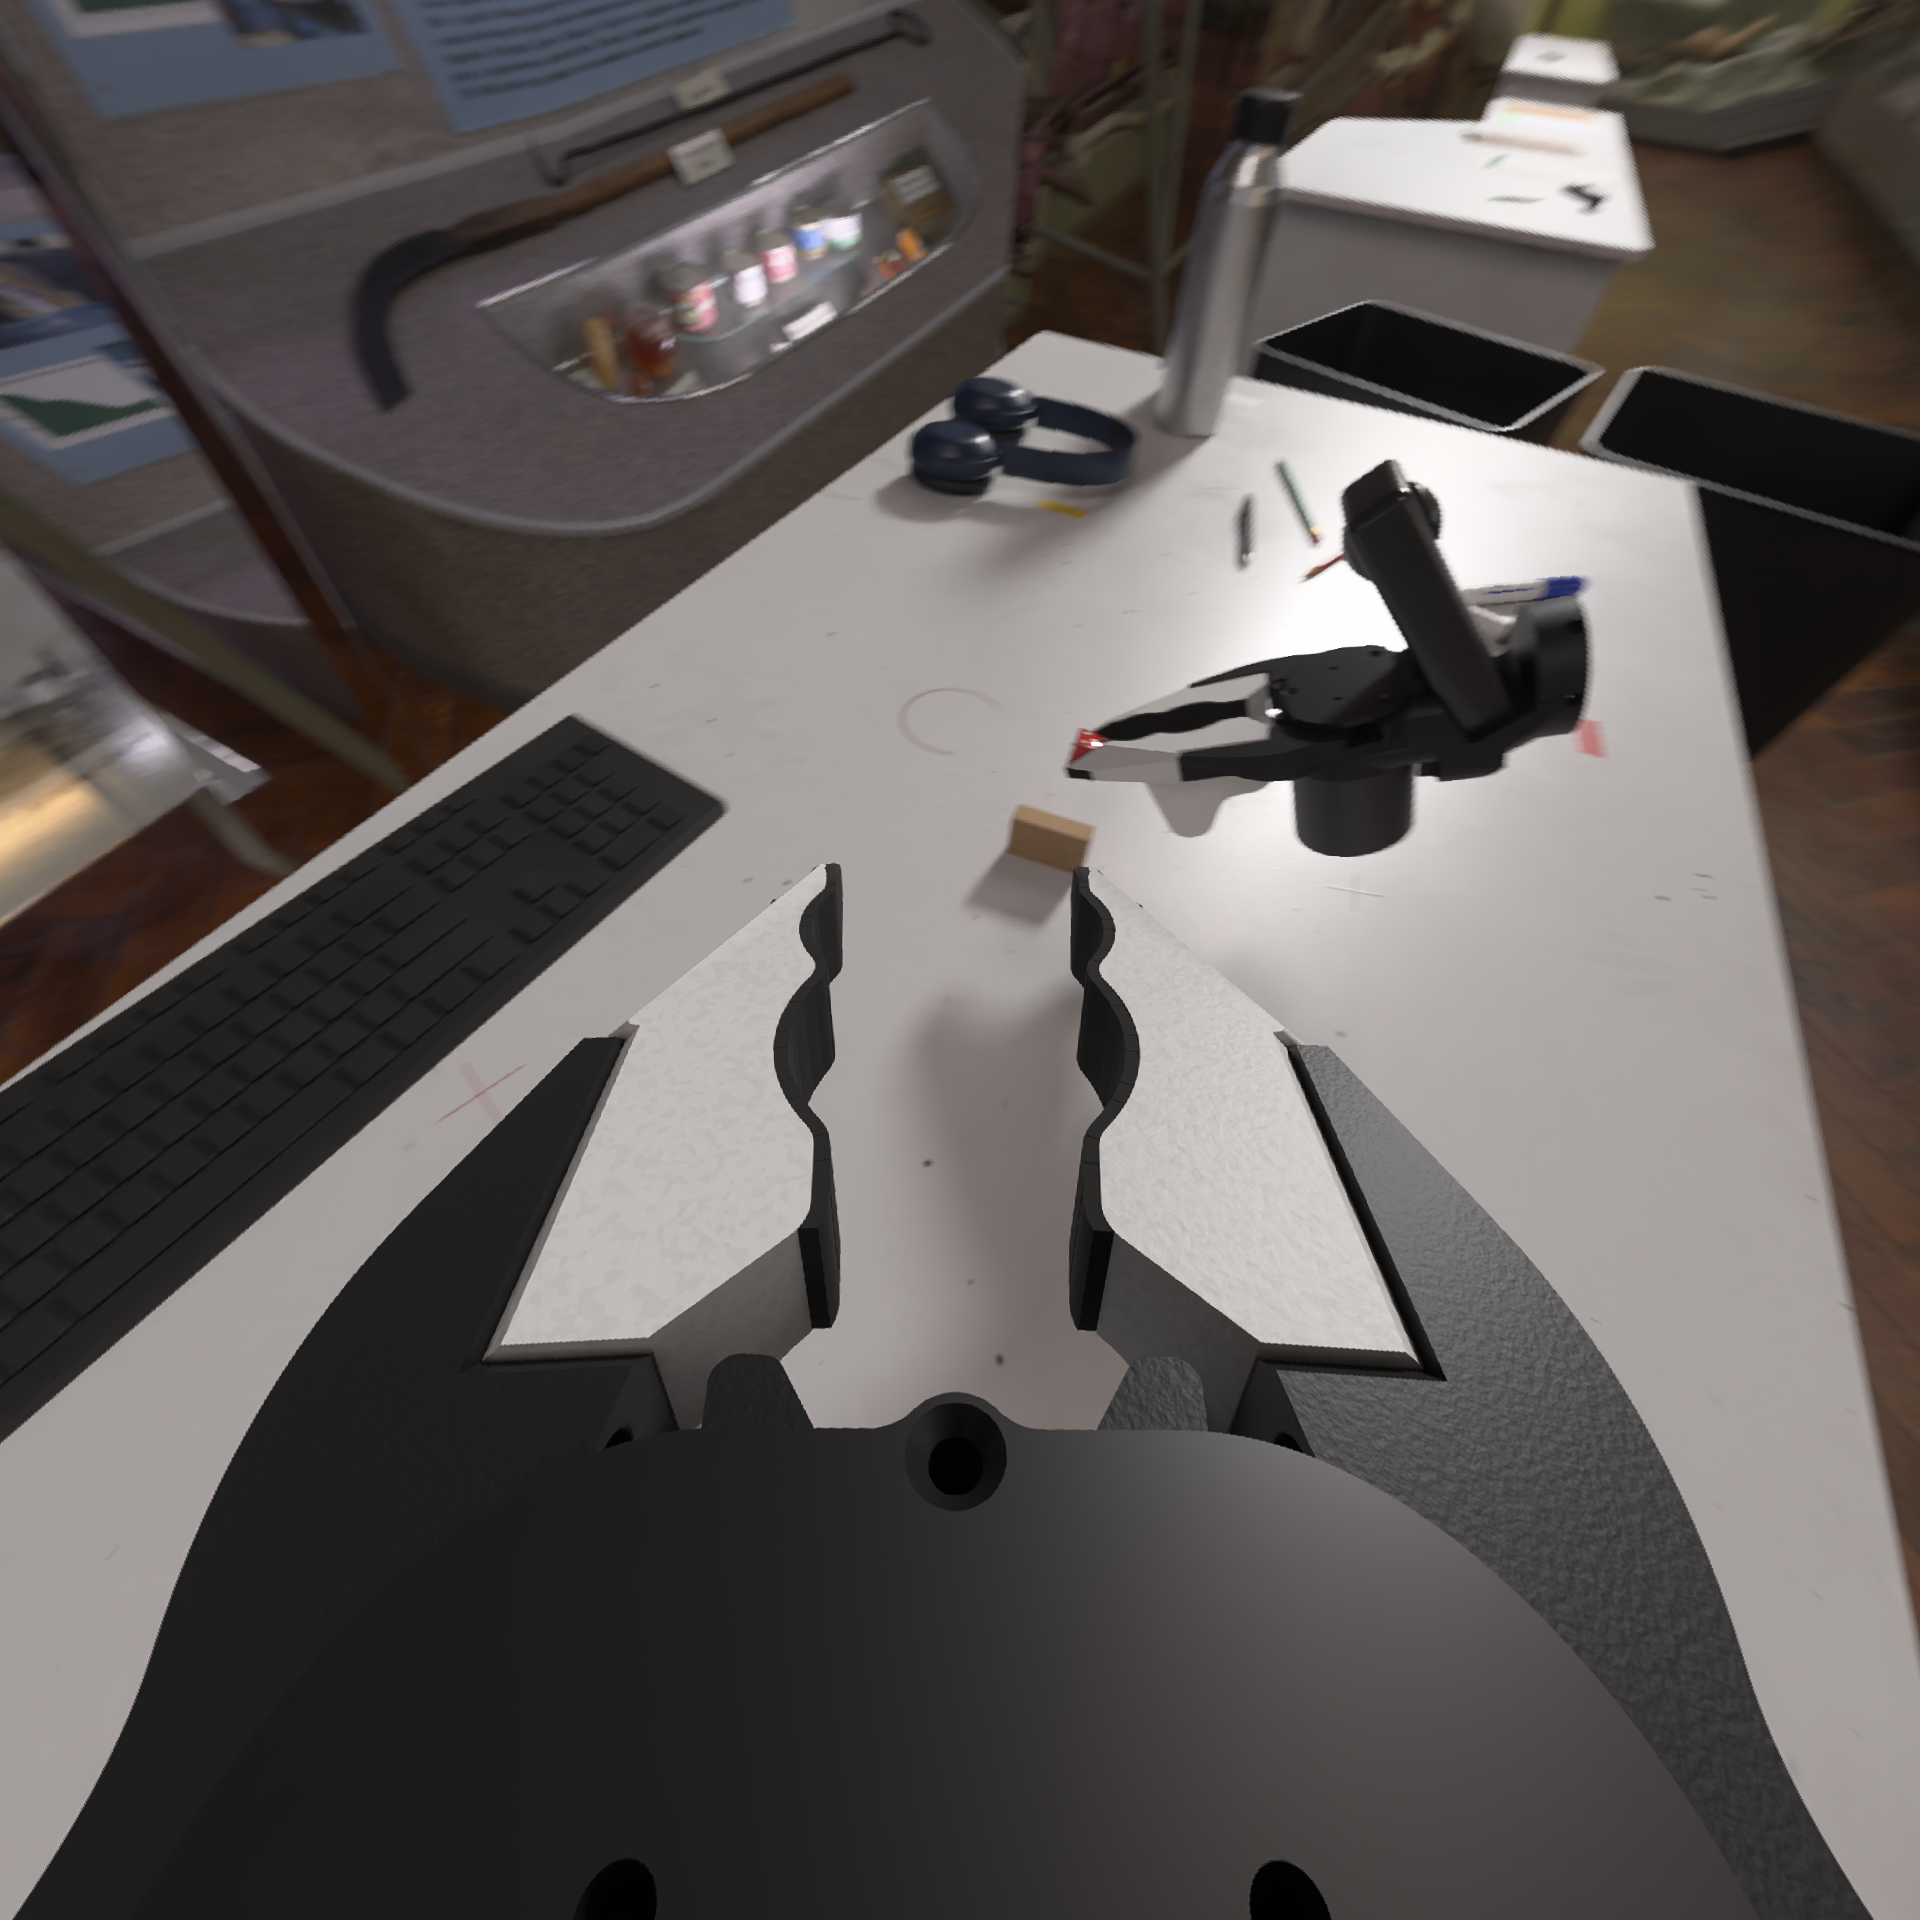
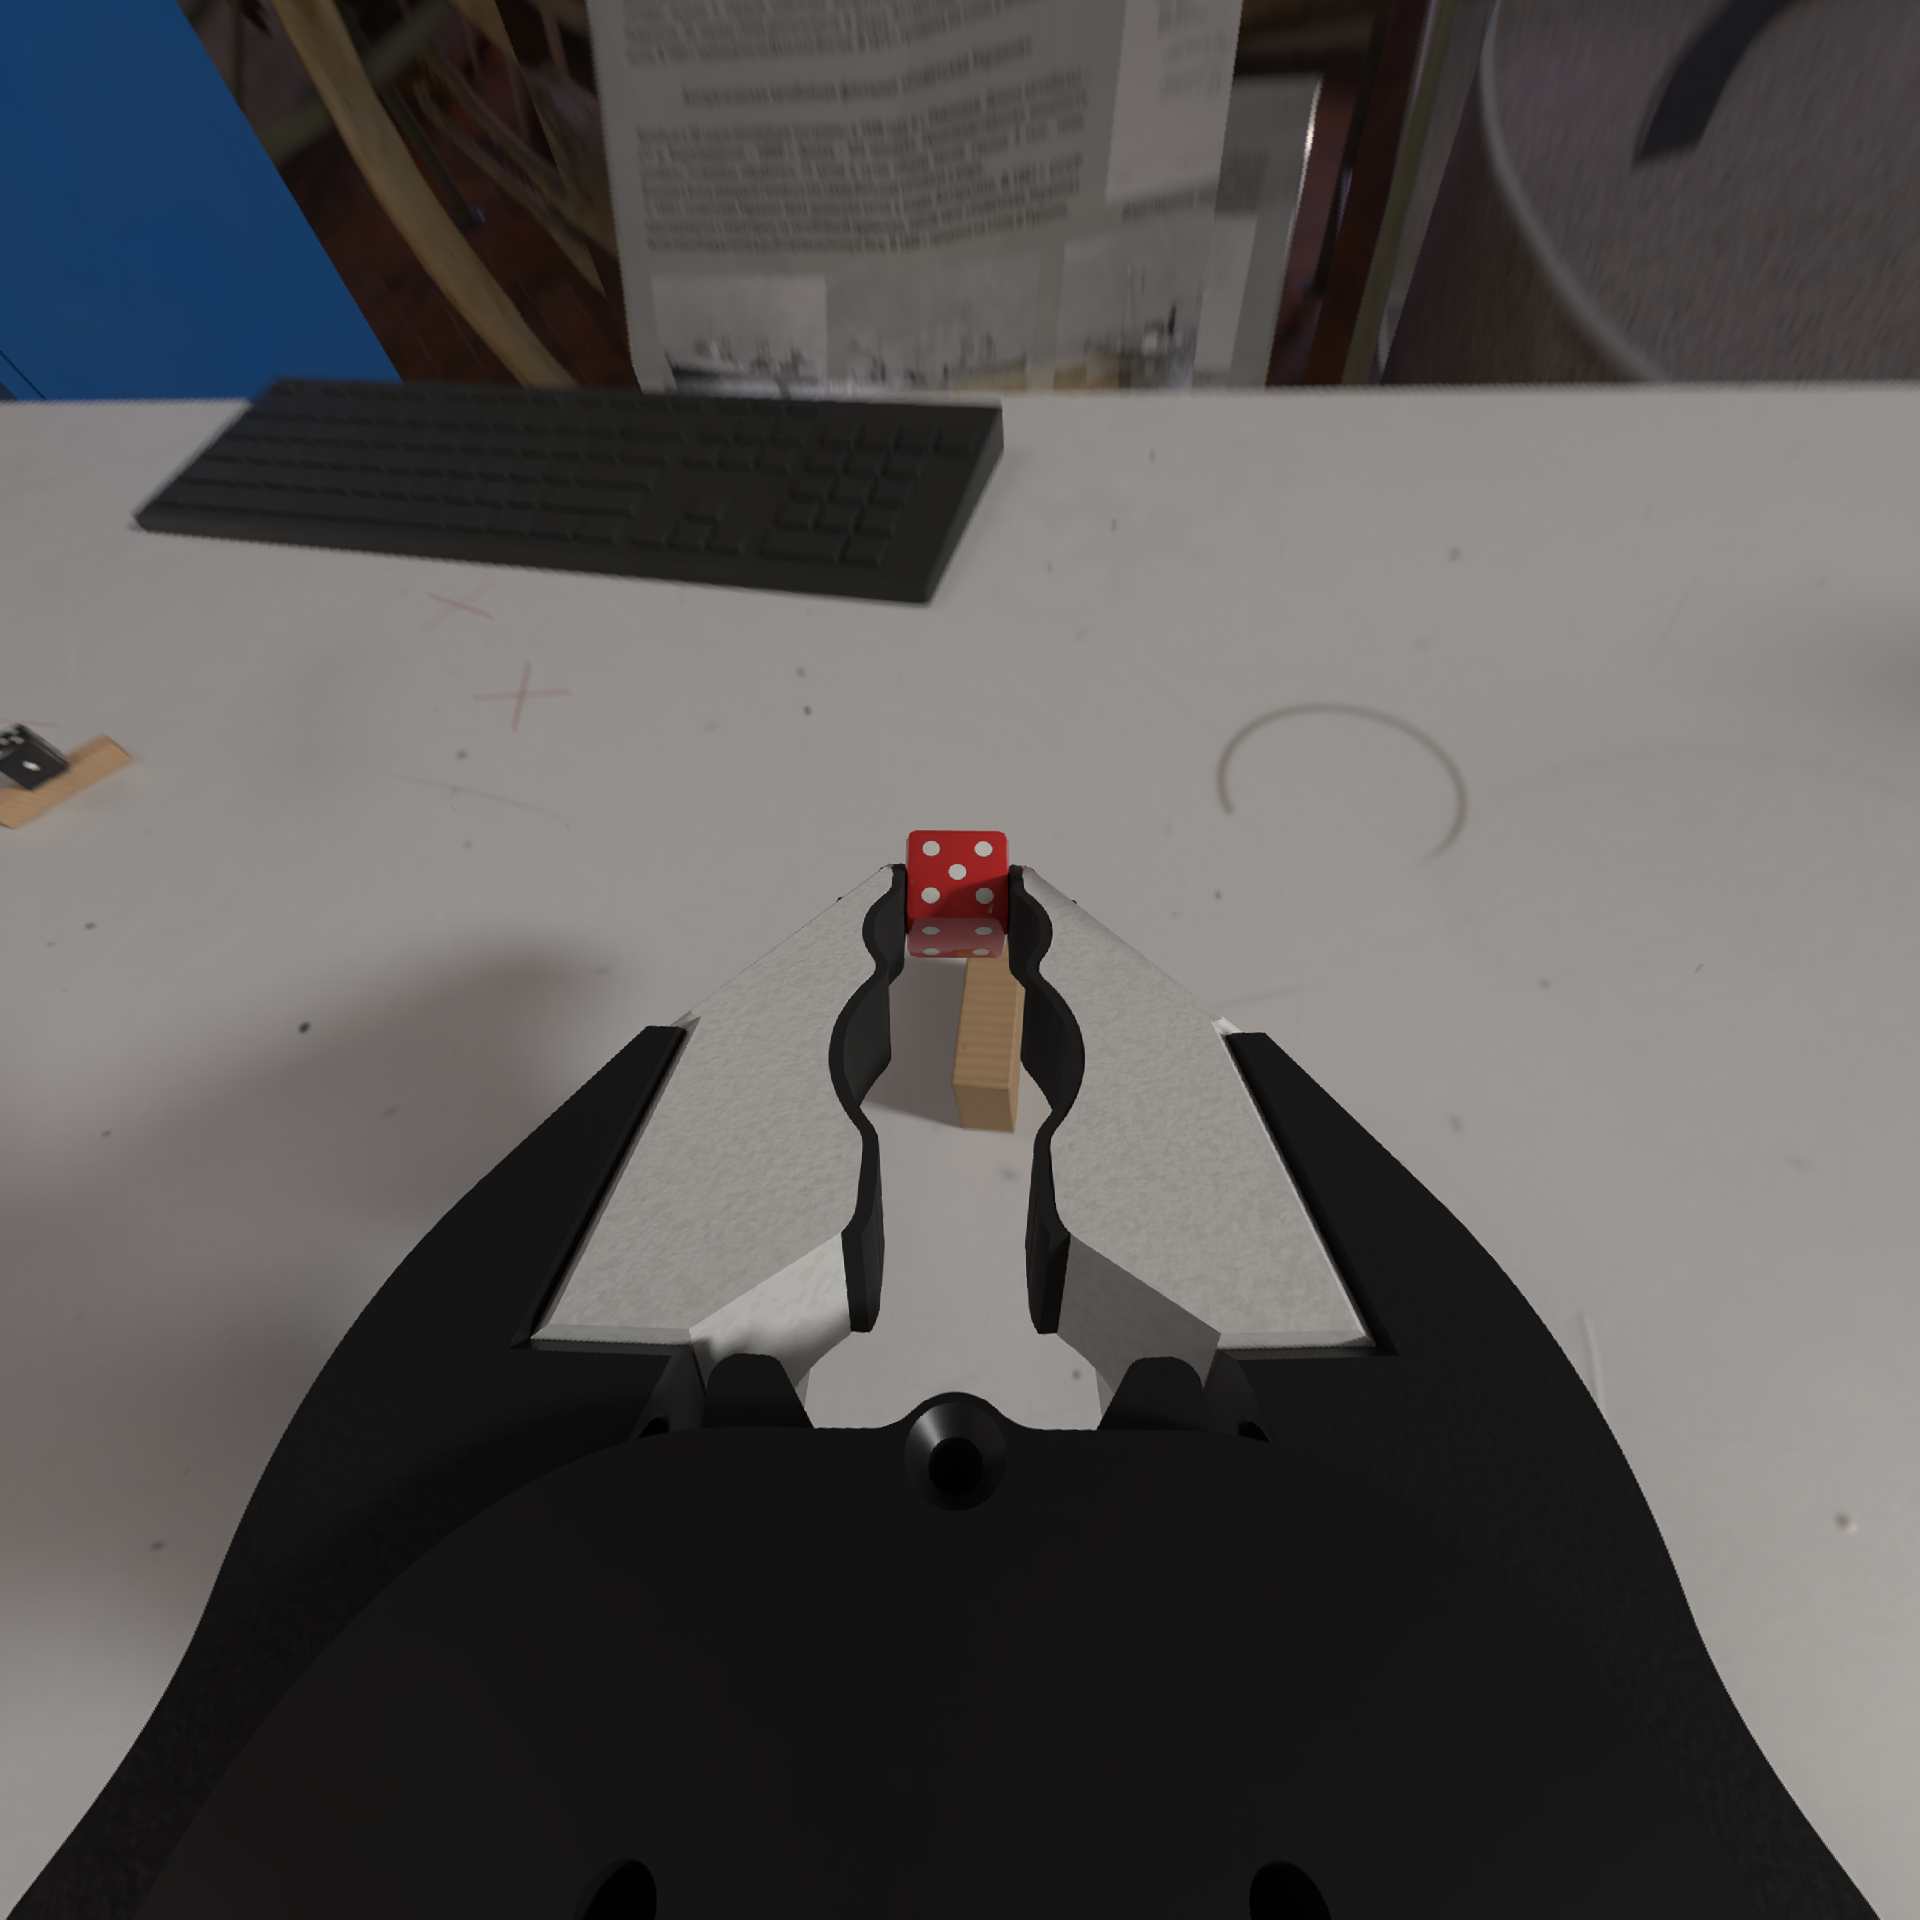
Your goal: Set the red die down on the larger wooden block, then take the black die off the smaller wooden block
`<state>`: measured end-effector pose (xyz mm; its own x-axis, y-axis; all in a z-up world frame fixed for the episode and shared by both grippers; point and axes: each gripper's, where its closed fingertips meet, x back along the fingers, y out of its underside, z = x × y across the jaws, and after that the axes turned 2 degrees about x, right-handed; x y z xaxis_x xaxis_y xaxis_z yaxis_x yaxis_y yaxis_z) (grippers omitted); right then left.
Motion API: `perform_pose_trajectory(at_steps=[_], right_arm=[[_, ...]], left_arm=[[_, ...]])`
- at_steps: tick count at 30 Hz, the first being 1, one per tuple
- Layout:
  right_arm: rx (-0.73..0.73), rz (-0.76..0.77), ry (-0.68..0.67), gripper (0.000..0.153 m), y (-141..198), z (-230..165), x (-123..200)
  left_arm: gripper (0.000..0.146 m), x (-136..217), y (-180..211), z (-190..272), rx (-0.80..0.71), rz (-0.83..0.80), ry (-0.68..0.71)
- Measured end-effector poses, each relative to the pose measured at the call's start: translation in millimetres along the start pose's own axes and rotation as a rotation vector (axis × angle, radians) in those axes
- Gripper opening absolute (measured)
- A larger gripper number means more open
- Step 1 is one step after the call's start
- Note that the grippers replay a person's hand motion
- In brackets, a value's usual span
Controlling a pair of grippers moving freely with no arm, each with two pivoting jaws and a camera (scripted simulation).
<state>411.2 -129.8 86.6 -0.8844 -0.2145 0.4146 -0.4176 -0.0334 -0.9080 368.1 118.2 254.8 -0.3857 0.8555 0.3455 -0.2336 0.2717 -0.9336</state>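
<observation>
My right gripper (image 2: 956,878) is shut on the red die (image 2: 956,891) and holds it above the table. A light wooden block (image 2: 989,1049) lies just below and behind the die, between the fingers. In the left wrist view the right gripper (image 1: 1089,756) hovers with the die (image 1: 1091,742) just beyond that block (image 1: 1051,834). The black die (image 2: 29,758) sits on a second wooden block (image 2: 73,781) at the far left edge of the right wrist view. My left gripper (image 1: 956,894) is open and empty, a little short of the near block.
A black keyboard (image 1: 312,987) lies along the table's left side and also shows in the right wrist view (image 2: 582,488). Dark headphones (image 1: 1018,447), a metal bottle (image 1: 1221,270), pens (image 1: 1294,499) and black bins (image 1: 1423,364) are at the far end.
</observation>
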Motion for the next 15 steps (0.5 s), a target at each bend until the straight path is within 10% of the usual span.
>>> perform_pose_trajectory(at_steps=[15], right_arm=[[0.064,-0.146,0.170,0.019,37.5,8.0,-27.8]], left_arm=[[0.058,2.7,23.6,-31.8,0.065,-0.128,-0.143]])
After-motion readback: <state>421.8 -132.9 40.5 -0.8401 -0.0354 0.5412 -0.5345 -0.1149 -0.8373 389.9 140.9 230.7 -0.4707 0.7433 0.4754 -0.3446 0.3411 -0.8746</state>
